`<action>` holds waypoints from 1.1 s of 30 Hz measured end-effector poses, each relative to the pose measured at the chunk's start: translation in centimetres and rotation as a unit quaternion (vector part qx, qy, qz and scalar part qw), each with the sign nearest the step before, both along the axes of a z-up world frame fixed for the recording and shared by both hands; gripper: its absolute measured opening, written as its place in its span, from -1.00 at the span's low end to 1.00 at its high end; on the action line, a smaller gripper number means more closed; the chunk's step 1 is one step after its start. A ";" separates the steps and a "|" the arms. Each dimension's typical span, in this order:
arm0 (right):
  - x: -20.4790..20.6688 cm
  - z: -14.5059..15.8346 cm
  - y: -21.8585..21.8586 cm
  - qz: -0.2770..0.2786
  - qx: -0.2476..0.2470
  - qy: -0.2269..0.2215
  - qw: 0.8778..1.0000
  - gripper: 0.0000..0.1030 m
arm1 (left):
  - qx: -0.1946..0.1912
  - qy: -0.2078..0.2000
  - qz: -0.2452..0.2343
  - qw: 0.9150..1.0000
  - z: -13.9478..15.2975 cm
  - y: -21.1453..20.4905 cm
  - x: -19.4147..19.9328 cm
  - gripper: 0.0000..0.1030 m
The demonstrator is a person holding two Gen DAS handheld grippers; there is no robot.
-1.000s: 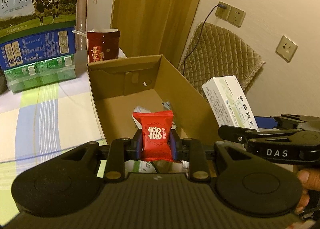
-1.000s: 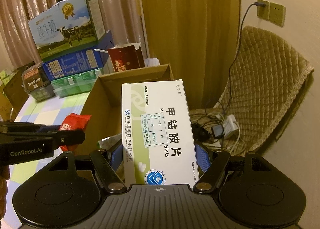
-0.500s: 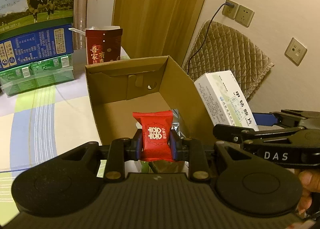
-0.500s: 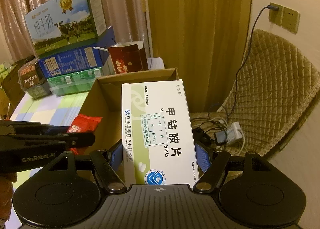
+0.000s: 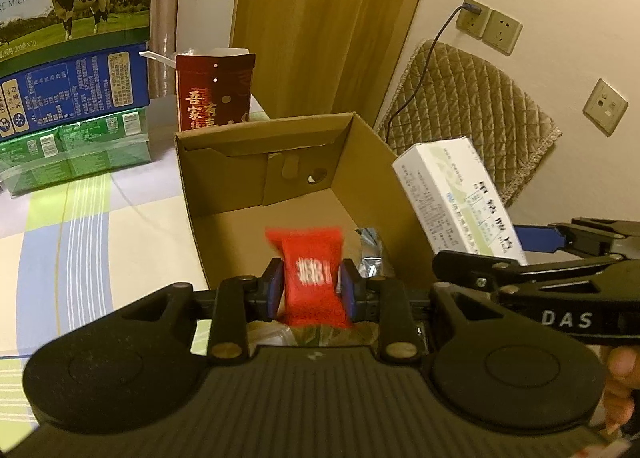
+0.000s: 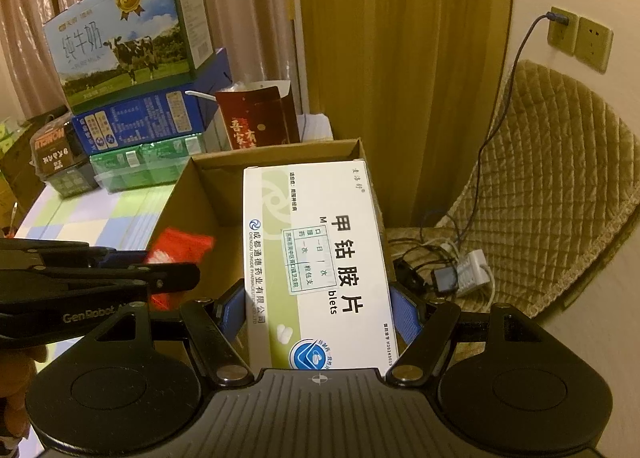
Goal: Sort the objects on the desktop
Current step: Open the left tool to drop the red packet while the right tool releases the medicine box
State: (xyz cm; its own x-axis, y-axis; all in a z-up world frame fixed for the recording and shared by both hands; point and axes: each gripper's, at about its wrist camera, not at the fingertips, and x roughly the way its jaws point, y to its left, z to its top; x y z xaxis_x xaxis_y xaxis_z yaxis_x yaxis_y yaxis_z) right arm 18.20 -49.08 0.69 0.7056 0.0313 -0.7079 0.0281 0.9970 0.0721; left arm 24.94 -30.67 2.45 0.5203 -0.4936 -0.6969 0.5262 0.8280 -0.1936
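My left gripper (image 5: pixel 311 288) is shut on a red candy packet (image 5: pixel 312 278), which looks blurred. It hangs over the near end of an open cardboard box (image 5: pixel 224 186). A silver foil packet (image 5: pixel 370 254) lies inside the box. My right gripper (image 6: pixel 318 314) is shut on a white and green medicine box (image 6: pixel 320 242), held upright beside the cardboard box's right wall. In the left wrist view the medicine box (image 5: pixel 456 194) shows at the right. The right wrist view shows the candy packet (image 6: pixel 180 242) and the left gripper (image 6: pixel 188 276) at the left, level with each other.
Stacked milk cartons (image 5: pixel 72 18) and a dark red paper bag (image 5: pixel 216 94) stand behind the box on a checked tablecloth (image 5: pixel 80 226). Off the table's right edge is a quilted chair (image 6: pixel 560 178) with a power strip and cables (image 6: pixel 460 270).
Both grippers have moved forward toward the cardboard box, still holding their items. The candy packet has become blurred between the left fingers.
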 end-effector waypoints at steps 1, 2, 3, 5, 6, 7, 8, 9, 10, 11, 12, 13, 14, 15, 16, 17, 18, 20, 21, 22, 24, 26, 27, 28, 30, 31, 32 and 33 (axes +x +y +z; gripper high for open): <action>0.1 0.0 -0.1 -0.001 0.000 0.000 1.000 0.35 | 0.003 0.000 0.001 1.000 -0.1 0.0 0.1 -0.01; 0.1 0.0 -0.1 -0.001 0.000 0.000 1.000 0.35 | 0.005 -0.004 0.000 1.000 -0.1 0.0 0.1 0.04; 0.2 0.0 -0.1 -0.002 -0.001 0.000 1.000 0.35 | 0.008 -0.008 -0.001 1.000 -0.1 0.1 0.1 0.04; 0.2 -0.1 -0.2 -0.002 -0.001 0.000 1.000 0.35 | 0.007 -0.009 0.001 1.000 -0.1 0.4 0.0 0.04; 0.2 -0.1 -0.2 -0.002 -0.002 0.000 1.000 0.35 | 0.007 -0.010 0.003 1.000 -0.1 0.5 0.0 0.04; 0.2 -0.2 -0.2 -0.003 -0.001 0.001 1.000 0.35 | 0.009 -0.011 0.004 1.000 -0.1 0.7 -0.1 0.04; 0.2 -0.2 -0.2 -0.003 -0.001 0.001 1.000 0.35 | 0.009 -0.012 0.005 1.000 -0.1 0.8 -0.2 0.04; 0.2 -0.2 -0.2 -0.003 0.000 0.002 1.000 0.35 | 0.009 -0.013 0.005 1.000 -0.1 1.0 -0.3 0.04; 0.3 -0.2 -0.2 -0.003 0.000 0.002 1.000 0.35 | 0.008 -0.014 0.005 1.000 0.0 1.2 -0.5 0.04; 0.4 -0.3 -0.2 -0.003 0.002 0.003 1.000 0.35 | 0.009 -0.016 0.007 1.000 0.0 1.4 -0.6 0.04; 0.4 -0.3 -0.2 -0.002 0.003 0.004 1.000 0.35 | 0.010 -0.019 0.009 1.000 0.1 1.6 -0.8 0.04; 0.5 -0.3 -0.2 -0.002 0.005 0.005 1.000 0.35 | 0.009 -0.021 0.010 1.000 0.2 1.9 -0.9 0.04; 0.7 -0.3 -0.1 -0.001 0.007 0.006 1.000 0.35 | 0.009 -0.022 0.012 1.000 0.3 2.1 -1.1 0.04; 0.9 -0.4 0.0 0.000 0.007 0.008 1.000 0.35 | 0.008 -0.023 0.014 1.000 0.4 2.4 -1.2 0.04; 1.2 -0.5 0.1 0.001 0.010 0.009 1.000 0.35 | 0.007 -0.023 0.016 1.000 0.4 2.6 -1.3 0.04; 1.5 -0.5 0.2 0.002 0.013 0.011 1.000 0.35 | 0.008 -0.023 0.018 1.000 0.5 2.9 -1.4 0.07; 1.9 -0.6 0.3 0.003 0.017 0.012 1.000 0.35 | 0.008 -0.024 0.020 0.999 0.5 3.1 -1.5 0.11; 2.8 -0.6 0.5 0.009 0.027 0.013 1.000 0.36 | 0.009 -0.025 0.024 0.999 0.6 3.6 -1.8 0.18; 3.3 -0.6 0.6 0.014 0.038 0.011 0.999 0.36 | 0.008 -0.026 0.026 0.999 0.6 3.9 -2.0 0.22; 3.7 -0.5 0.6 0.014 0.047 0.010 0.999 0.40 | 0.008 -0.027 0.028 0.999 0.7 4.1 -2.2 0.23; 4.1 0.0 0.5 0.012 0.058 0.003 0.998 0.59 | 0.006 -0.029 0.032 0.999 0.8 4.7 -2.7 0.42; 3.6 0.7 0.5 0.010 0.053 -0.012 0.998 0.67 | 0.004 -0.034 0.035 0.999 0.9 5.1 -3.5 0.56; 3.1 0.9 0.5 0.008 0.053 -0.016 0.998 0.68 | 0.003 -0.036 0.037 0.999 1.0 5.4 -3.9 0.64; 2.5 1.1 0.4 0.005 0.054 -0.017 0.998 0.70 | 0.003 -0.039 0.042 0.998 1.0 5.6 -4.4 0.69; 1.1 1.2 0.2 -0.002 0.061 -0.017 0.998 0.72 | -0.002 -0.045 0.048 0.998 1.2 5.9 -5.6 0.87; 0.2 1.2 0.0 -0.005 0.064 -0.017 0.998 0.74 | -0.002 -0.050 0.050 0.997 1.3 6.0 -6.3 0.90; -0.7 1.3 -0.1 -0.009 0.067 -0.018 0.998 0.75 | -0.001 -0.056 0.051 0.997 1.4 6.0 -7.0 0.96; -1.7 1.3 -0.2 -0.011 0.070 -0.018 0.997 0.76 | 0.000 -0.063 0.053 0.997 1.6 6.0 -7.9 0.97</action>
